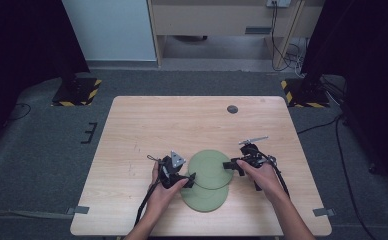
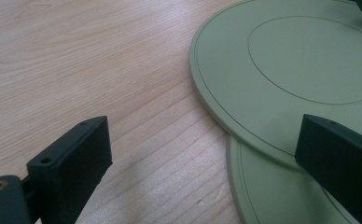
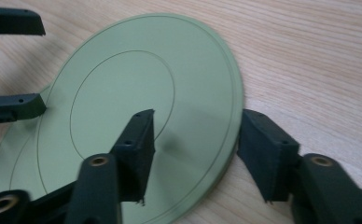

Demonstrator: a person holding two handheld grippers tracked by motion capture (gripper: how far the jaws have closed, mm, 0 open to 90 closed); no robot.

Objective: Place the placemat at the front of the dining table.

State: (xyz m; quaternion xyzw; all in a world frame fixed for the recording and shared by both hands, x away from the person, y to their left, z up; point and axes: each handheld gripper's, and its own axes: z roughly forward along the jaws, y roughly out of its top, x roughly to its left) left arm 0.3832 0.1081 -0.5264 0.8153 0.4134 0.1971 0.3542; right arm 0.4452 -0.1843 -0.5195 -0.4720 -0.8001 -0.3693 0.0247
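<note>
Two flat round green plates lie overlapped near the table's front. The upper plate [image 1: 210,167] [image 2: 305,56] [image 3: 137,98] rests partly on the lower plate [image 1: 204,198] [image 2: 268,196]. At the upper plate's left edge my left gripper [image 1: 187,176] [image 2: 202,140] is open, one jaw over bare wood and the other above the plate's rim. My right gripper [image 1: 229,165] [image 3: 195,123] is open at the plate's right edge. One of its jaws is over the plate's face and the other just outside the rim, with no pad pressing. Across the plate, the right gripper view shows the left gripper's fingers [image 3: 16,107].
The wooden table [image 1: 147,125] has a small dark round disc [image 1: 232,109] near its far edge. Two black stands with yellow-striped bases [image 1: 77,90] [image 1: 304,92] sit on the grey floor beyond the far corners. Cables trail on the floor at the right.
</note>
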